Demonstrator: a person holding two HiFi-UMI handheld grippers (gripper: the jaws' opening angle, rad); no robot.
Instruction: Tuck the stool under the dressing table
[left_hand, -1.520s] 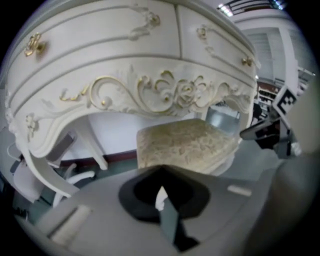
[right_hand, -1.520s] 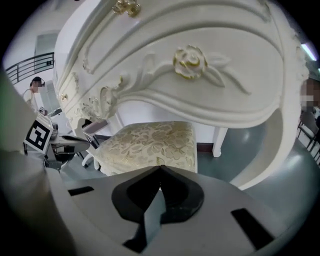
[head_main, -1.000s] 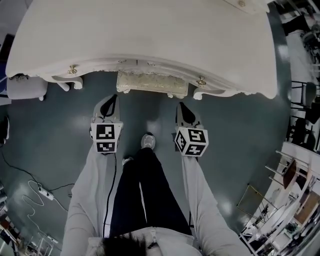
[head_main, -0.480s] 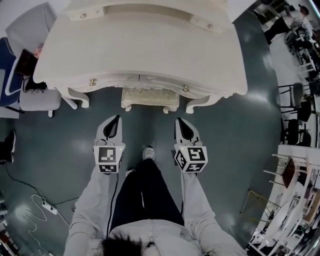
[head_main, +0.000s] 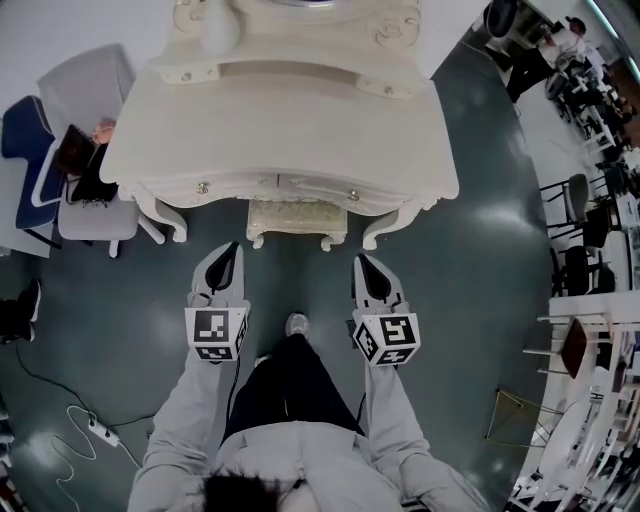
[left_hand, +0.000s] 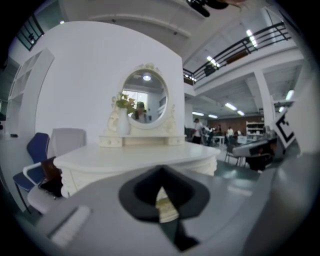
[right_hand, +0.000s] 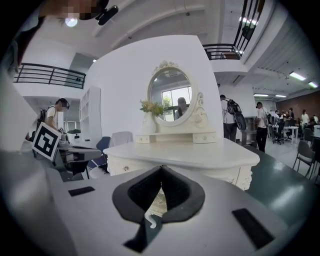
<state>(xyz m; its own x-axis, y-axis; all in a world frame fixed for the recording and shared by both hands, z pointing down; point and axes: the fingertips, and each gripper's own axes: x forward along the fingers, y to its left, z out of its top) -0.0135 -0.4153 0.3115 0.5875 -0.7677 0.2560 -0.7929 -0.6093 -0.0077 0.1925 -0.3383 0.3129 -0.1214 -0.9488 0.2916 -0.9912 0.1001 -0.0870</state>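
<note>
The cream stool (head_main: 296, 219) sits tucked under the front edge of the white dressing table (head_main: 280, 130), between its curved legs; only its front strip shows. My left gripper (head_main: 224, 256) hangs shut and empty in front of the table, left of the stool. To the stool's right, my right gripper (head_main: 368, 262) is also shut with nothing held. Both grippers are apart from the stool. In the left gripper view the table (left_hand: 140, 157) and its oval mirror (left_hand: 145, 97) fill the middle, the stool (left_hand: 166, 209) showing through the jaw gap. The right gripper view shows the table (right_hand: 185, 152) likewise.
A grey chair (head_main: 85, 215) and a blue chair (head_main: 25, 170) stand left of the table. A power strip with cable (head_main: 95, 430) lies on the dark floor at lower left. Racks and furniture (head_main: 580, 400) crowd the right edge. My foot (head_main: 296, 325) is between the grippers.
Both grippers have risen and pulled back from the table, which now looks smaller and farther away. The mirror top has come into the head view. The stool stays under the table.
</note>
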